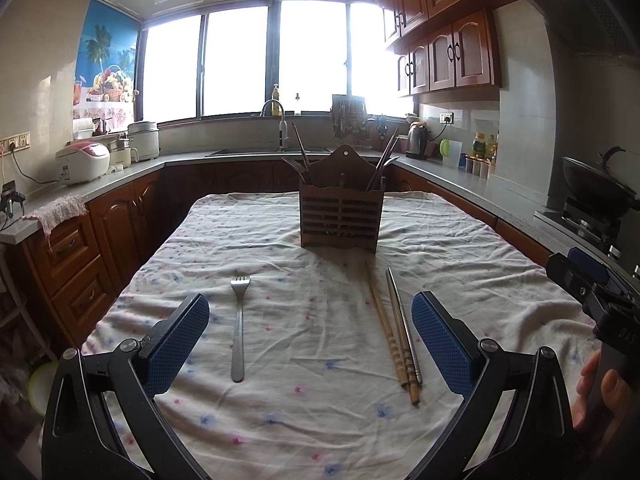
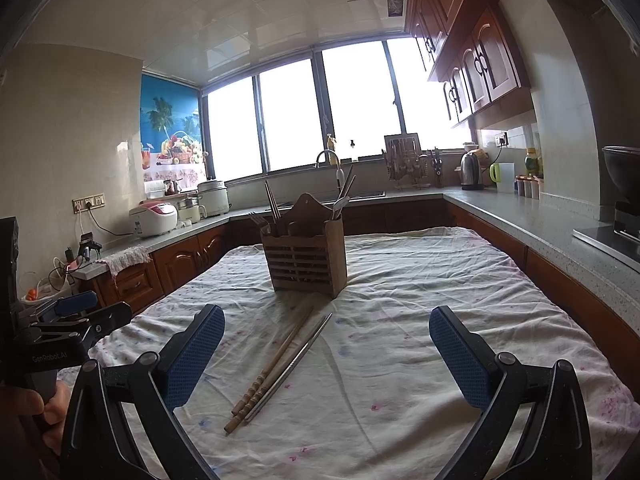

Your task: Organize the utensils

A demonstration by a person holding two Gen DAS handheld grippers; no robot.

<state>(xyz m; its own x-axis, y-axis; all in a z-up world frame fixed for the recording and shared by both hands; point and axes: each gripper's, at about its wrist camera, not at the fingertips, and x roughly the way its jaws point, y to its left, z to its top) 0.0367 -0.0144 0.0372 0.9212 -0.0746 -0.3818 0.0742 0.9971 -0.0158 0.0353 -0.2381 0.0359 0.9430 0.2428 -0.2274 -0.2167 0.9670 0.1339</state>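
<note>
A slatted wooden utensil holder (image 1: 340, 218) (image 2: 307, 258) stands mid-table with chopsticks, forks and a spoon sticking out of it. On the floral tablecloth (image 1: 304, 420) a metal fork (image 1: 239, 328) lies alone, tines pointing to the holder. Wooden chopsticks (image 1: 390, 336) (image 2: 276, 364) and a metal chopstick (image 1: 404, 326) (image 2: 298, 360) lie side by side. My left gripper (image 1: 310, 340) hangs open above the cloth between fork and chopsticks. My right gripper (image 2: 326, 354) is open too, with the chopsticks near its left finger (image 2: 196, 356). Neither holds anything.
Kitchen counters (image 2: 532, 216) ring the table, with rice cookers (image 1: 84, 162), a kettle (image 1: 417, 142), a sink tap (image 1: 276, 110) and a wok (image 1: 598, 188) on the stove. The other gripper and a hand show at each view's edge (image 1: 592, 292) (image 2: 68, 324).
</note>
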